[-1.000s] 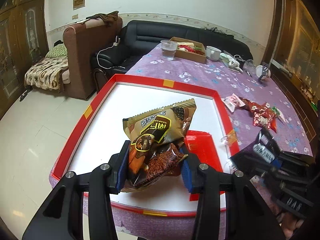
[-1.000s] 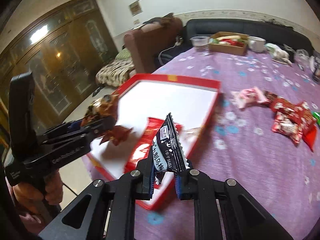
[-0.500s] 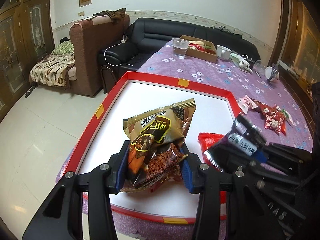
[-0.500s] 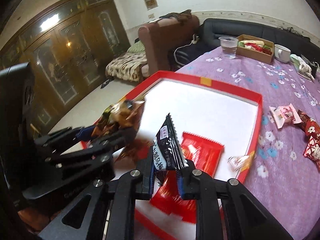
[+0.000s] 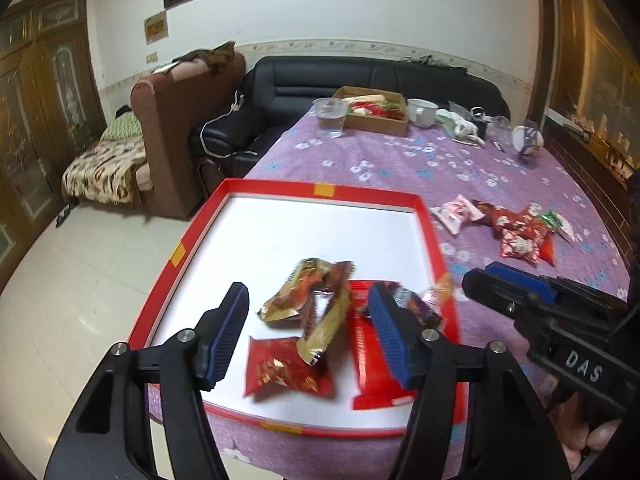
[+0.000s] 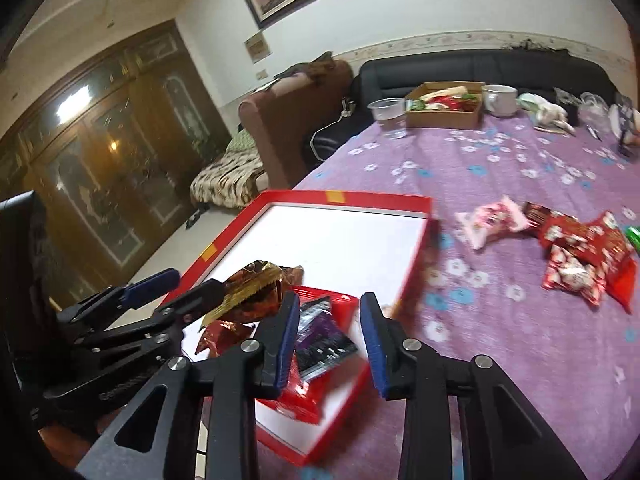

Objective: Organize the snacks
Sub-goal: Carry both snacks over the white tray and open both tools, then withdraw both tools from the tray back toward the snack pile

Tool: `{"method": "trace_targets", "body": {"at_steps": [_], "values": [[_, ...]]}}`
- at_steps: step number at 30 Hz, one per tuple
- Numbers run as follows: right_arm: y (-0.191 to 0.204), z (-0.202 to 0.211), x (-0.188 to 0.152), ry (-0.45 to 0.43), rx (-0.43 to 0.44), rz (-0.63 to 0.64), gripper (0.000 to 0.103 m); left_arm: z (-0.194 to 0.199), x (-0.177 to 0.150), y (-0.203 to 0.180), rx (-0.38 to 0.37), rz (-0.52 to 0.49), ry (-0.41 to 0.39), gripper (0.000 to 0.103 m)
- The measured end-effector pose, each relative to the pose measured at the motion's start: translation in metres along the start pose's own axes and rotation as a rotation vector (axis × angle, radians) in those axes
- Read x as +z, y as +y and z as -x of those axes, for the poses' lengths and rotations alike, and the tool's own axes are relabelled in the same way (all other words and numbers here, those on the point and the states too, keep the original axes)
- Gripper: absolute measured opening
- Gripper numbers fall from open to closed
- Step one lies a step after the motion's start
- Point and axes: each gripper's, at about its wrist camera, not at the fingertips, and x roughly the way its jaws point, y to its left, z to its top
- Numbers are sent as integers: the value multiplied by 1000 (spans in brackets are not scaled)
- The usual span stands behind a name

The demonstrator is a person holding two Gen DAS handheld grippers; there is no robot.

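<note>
In the left wrist view, the left gripper (image 5: 308,332) is held spread over the red tray (image 5: 188,240), nothing clasped; the gold snack packet (image 5: 316,308) lies below it inside. In the right wrist view, the right gripper (image 6: 330,340) is likewise parted, with the dark packet (image 6: 320,336) lying in the tray.

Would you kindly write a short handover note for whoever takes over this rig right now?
Left gripper: open, empty, above the near end of the red tray.
Right gripper: open, empty, over the tray's near right corner.
In the tray: a gold-brown packet, a small red packet, a long red packet and a dark packet lying on the long red one.
Done: four packets are in the tray.
Left: the loose snacks on the purple tablecloth to the right of the tray, namely a pink packet and a pile of red packets.
</note>
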Motion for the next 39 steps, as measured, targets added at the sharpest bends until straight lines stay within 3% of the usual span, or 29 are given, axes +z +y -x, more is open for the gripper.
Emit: {"method": "trace_targets", "body": {"at_steps": [12,26,39], "values": [[-49,74,-22,-85,-69,-91,46,32,-21,-82,-42,-188,2,66],[-184,171,-57,-215,-206,-387,58,36,-51,-191,-107,-455,86,67],[-271,215,-90,-266,-244,-571,59,20,-64,-242,-129,-548,145,67]]}}
